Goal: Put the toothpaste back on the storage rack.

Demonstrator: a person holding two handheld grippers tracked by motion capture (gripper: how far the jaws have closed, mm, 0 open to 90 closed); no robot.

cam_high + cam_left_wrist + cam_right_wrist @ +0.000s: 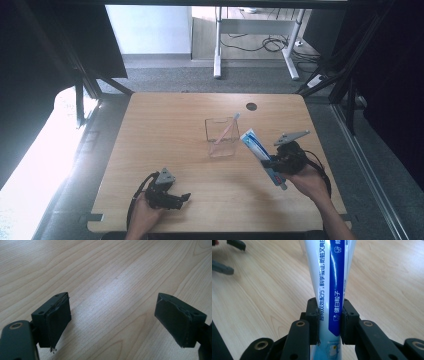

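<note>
- The right claw [272, 162] is closed on a blue-and-white toothpaste tube [260, 152], pads pressing its sides in the lower half of the tube; in the right claw's own view the tube [332, 290] rises straight up between the two jaws.
- The tube is clear of the worktop [165, 125], held in the air just to the right of a clear plastic holder [221, 137], near it but not touching.
- Its long axis runs on a slant in the high view: the flat crimped end points up and toward the holder, the cap end down and toward the person's right hand [310, 182].
- A pink toothbrush [227, 129] already leans inside the holder, so that part looks done.
- What seems left: carry the tube over the holder's mouth, stand it more upright, lower it in and let go.
- The left claw [182, 198] rests low over the worktop with jaws wide apart and nothing between them; its own view shows bare wood [112, 277] past the pads.
</note>
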